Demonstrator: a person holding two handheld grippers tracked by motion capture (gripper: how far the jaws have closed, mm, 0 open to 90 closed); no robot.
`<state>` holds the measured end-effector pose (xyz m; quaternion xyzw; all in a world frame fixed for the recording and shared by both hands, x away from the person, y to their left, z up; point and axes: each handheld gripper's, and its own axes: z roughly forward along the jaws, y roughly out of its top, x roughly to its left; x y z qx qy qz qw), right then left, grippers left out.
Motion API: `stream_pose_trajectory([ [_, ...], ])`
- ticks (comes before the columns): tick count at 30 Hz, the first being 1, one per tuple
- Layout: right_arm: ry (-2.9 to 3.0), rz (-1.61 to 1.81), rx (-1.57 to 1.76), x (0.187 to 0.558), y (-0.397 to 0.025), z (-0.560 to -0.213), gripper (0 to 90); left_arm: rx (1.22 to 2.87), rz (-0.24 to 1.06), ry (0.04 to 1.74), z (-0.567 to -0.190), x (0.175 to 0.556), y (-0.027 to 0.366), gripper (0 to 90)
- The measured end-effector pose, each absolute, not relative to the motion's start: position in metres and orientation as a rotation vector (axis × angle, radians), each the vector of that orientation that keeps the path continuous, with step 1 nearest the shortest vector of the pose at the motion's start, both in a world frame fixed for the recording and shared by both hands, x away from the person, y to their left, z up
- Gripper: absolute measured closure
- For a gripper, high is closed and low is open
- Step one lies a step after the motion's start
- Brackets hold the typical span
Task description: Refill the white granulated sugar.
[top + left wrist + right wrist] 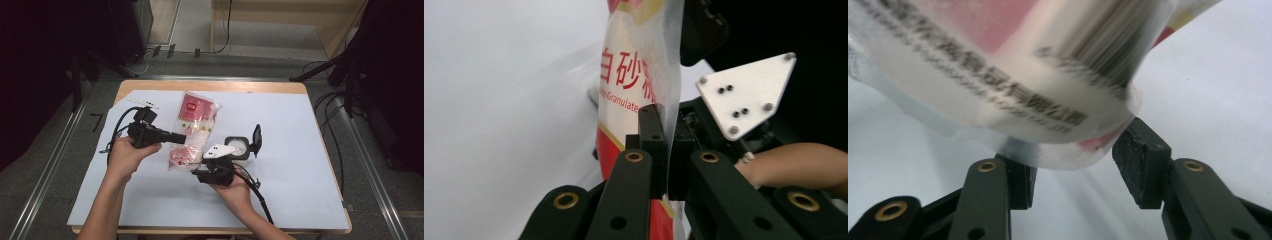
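Left tongs: the left tongs (181, 137) are clamped on the side edge of a clear plastic sugar bag with red and white printing (196, 131); in the left gripper view the two black jaws pinch the thin film of the bag (631, 90) between them, the tongs (668, 150) standing narrow.

Right tongs: the right tongs (196, 172) sit at the lower end of the bag; in the right gripper view the jaws stand wide apart, with the bag's bottom corner (1013, 75) between and just above them. Whether the pads touch the film I cannot tell.

Sugar bag: held between the two tongs, its red-labelled top pointing away from the person, over the pale blue sheet covering the bench (300, 160).

Beside the right tongs: a small round container with its black lid flipped open (242, 145), just beyond the right tongs' grey three-cornered plate.

Beyond the left tongs: a thin white strip (143, 103) lies on the sheet, well apart from the bag.
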<state>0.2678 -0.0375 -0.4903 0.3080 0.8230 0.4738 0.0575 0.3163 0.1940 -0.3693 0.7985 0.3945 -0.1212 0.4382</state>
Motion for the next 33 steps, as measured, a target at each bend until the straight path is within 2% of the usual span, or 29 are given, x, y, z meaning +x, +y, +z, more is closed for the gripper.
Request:
stream_pose_trajectory([
  [15, 2.533, 1.415, 0.916, 0.266, -0.035, -0.494, 54.0, 1.939, -0.219, 1.003, -0.368, 0.317, 0.206, 90.0],
  [33, 2.536, 1.481, 0.888, 0.263, -0.041, -0.492, 51.7, 1.923, -0.123, 0.991, -0.387, 0.343, 0.223, 90.0],
])
